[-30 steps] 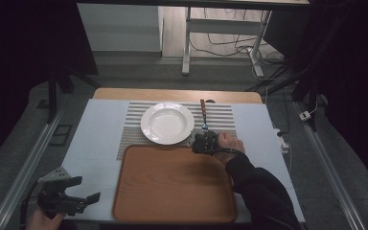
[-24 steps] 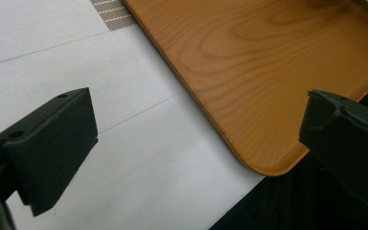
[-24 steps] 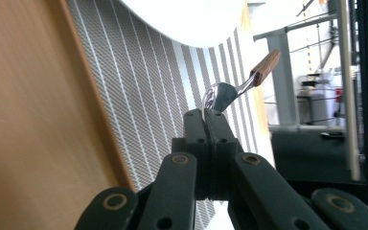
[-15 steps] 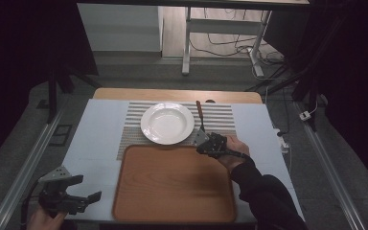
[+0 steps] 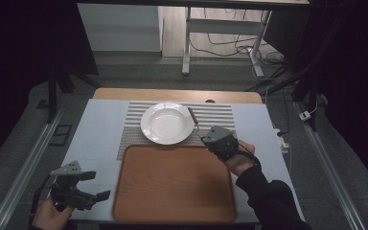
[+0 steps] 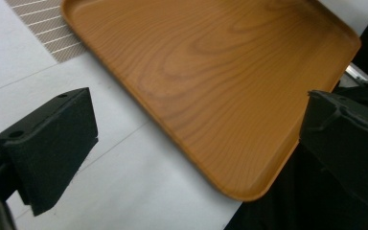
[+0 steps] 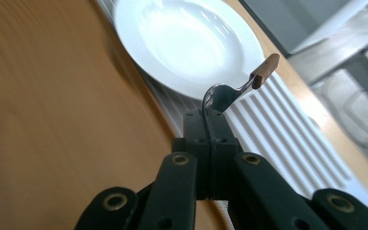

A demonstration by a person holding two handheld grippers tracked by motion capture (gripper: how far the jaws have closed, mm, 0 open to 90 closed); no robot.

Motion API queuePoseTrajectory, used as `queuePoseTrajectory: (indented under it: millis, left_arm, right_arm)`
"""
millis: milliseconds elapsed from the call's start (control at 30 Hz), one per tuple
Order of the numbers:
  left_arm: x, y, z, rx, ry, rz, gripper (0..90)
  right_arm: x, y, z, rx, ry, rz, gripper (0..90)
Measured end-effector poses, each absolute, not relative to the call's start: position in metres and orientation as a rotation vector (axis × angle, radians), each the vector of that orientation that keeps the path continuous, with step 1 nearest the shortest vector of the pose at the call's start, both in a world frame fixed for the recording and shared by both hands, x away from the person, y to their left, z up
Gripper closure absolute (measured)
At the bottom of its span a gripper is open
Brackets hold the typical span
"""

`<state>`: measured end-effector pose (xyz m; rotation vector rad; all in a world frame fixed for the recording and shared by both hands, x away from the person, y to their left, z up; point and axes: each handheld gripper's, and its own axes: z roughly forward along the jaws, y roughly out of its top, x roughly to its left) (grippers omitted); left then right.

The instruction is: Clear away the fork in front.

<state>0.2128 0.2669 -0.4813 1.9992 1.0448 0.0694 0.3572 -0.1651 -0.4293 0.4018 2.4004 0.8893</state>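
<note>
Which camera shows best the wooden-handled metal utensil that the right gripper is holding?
The right gripper view: the wooden-handled metal utensil sits close up, its metal end pinched between the shut jaws of the right gripper, its handle pointing away. In the high view the utensil is small and dim beside the white plate.

No text, label, brand, number or sign can be read anywhere.

Tray (image 5: 172,191) at table (image 5: 96,129) near edge: bare, open to pass | Plate (image 5: 167,123) on striped mat (image 5: 220,117) toward far edge: blocks centre | Right gripper (image 5: 206,139) with spoon (image 5: 192,116) just beside plate's right rim | Left near corner: taken by left gripper (image 5: 98,184)
</note>
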Motion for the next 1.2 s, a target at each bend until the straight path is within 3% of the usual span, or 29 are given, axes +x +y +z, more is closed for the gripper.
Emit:
queuePoseTrajectory:
  millis: [667, 1200]
  left_arm:
    - [0.250, 0.236, -0.465, 2.086, 0.975, 0.089, 0.0]
    - [0.285, 0.187, -0.457, 2.227, 0.761, 0.074, 0.0]
  right_arm:
    - [0.330, -0.189, -0.412, 0.480, 2.544, 1.296, 89.9]
    - [0.302, -0.186, -0.417, 0.395, 2.684, 1.426, 90.0]
